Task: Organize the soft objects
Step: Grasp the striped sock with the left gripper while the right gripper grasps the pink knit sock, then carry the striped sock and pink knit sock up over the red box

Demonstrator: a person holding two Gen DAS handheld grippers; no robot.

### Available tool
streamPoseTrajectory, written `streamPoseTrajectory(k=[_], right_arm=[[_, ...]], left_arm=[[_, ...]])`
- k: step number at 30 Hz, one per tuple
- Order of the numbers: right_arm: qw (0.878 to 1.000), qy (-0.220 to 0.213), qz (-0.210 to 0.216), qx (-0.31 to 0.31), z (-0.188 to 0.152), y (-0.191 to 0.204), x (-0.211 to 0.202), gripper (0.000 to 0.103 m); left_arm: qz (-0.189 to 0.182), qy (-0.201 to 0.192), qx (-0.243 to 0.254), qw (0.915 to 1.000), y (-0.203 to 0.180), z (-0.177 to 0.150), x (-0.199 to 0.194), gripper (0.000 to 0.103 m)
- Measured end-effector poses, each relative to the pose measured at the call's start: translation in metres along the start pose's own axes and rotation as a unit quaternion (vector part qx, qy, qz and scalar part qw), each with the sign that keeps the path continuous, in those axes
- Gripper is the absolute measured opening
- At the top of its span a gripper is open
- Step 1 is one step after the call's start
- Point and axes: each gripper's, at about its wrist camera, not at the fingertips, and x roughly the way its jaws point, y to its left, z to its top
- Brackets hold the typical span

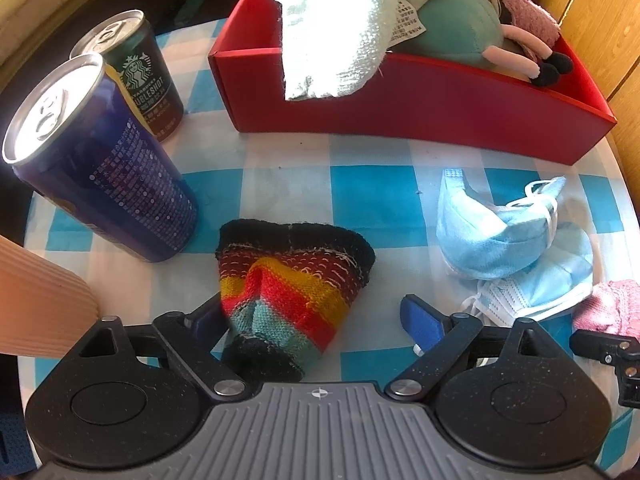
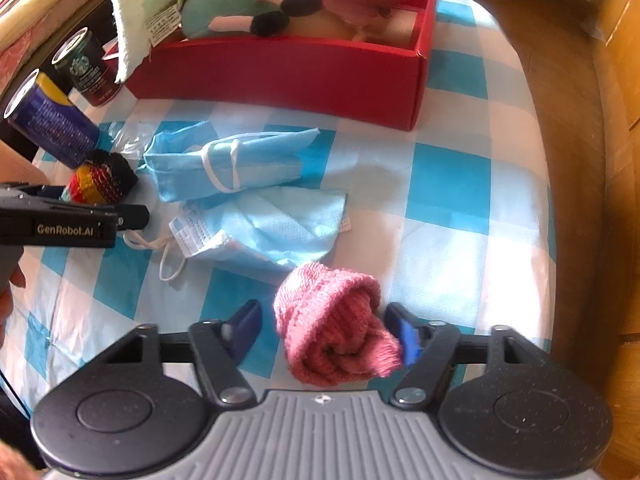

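A rainbow-striped knit piece lies on the checked cloth between the open fingers of my left gripper; it also shows in the right wrist view. A rolled pink knit piece lies between the open fingers of my right gripper, touching the right finger; it shows at the left wrist view's edge. Blue face masks lie between the two grippers. A red box at the back holds a white towel, a green plush toy and a pink cloth.
A tall blue can and a Starbucks can stand at the left of the table, close to the striped piece. The round table's edge runs at the right, with wooden floor beyond. The left gripper's body shows at the left.
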Motion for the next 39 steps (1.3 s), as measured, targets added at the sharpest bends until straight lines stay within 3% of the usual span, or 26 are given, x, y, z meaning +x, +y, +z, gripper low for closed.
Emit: streamPoseTrajectory(k=[4, 6, 8, 9, 16, 21, 39], right_arm=[[1.000, 0.000, 0.004, -0.001, -0.001, 0.000, -0.001, 0.029], [1.000, -0.002, 0.002, -0.003, -0.001, 0.000, -0.002, 0.026], [1.000, -0.002, 0.006, -0.003, -0.003, 0.000, -0.003, 0.023], [1.000, -0.002, 0.008, -0.004, -0.003, 0.000, -0.004, 0.022], [1.000, -0.008, 0.024, 0.000, -0.013, 0.001, -0.012, 0.021], [0.998, -0.027, 0.048, 0.011, -0.016, -0.003, -0.028, 0.021], [0.994, -0.086, 0.069, 0.009, 0.013, 0.001, -0.066, 0.021]], left_arm=[[-0.001, -0.001, 0.002, 1.0000, -0.002, -0.002, -0.004, 0.075], [-0.002, 0.000, -0.002, 1.0000, 0.002, -0.001, -0.007, 0.065], [-0.004, 0.003, -0.005, 1.0000, 0.005, -0.002, -0.011, 0.044], [-0.015, 0.010, -0.011, 0.9998, 0.009, -0.003, -0.013, 0.041], [-0.029, 0.018, -0.019, 0.9992, 0.013, -0.021, -0.020, 0.032], [-0.044, 0.007, -0.010, 0.9989, 0.009, -0.032, -0.034, 0.031], [-0.091, -0.047, 0.028, 0.9943, -0.032, -0.014, -0.079, 0.030]])
